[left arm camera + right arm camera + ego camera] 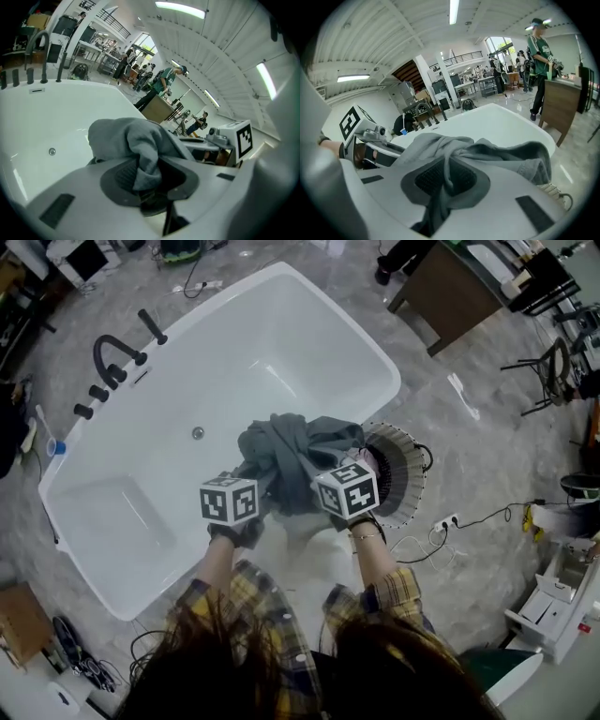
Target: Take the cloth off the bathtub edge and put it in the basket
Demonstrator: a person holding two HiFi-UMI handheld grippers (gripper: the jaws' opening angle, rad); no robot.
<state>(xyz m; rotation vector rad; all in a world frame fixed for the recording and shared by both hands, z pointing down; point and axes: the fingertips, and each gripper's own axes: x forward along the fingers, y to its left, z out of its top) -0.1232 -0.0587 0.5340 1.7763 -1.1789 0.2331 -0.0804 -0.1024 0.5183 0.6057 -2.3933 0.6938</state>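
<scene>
Now both jaw pairs are clamped on the grey cloth (292,457): my left gripper (146,182) pinches one bunched fold, my right gripper (446,180) another. It hangs between them over the bathtub (169,512) rim, just beside the basket (405,476), possibly overlapping it.

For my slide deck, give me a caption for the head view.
Grey cloth held by left gripper and right gripper over the white bathtub, basket alongside.
</scene>
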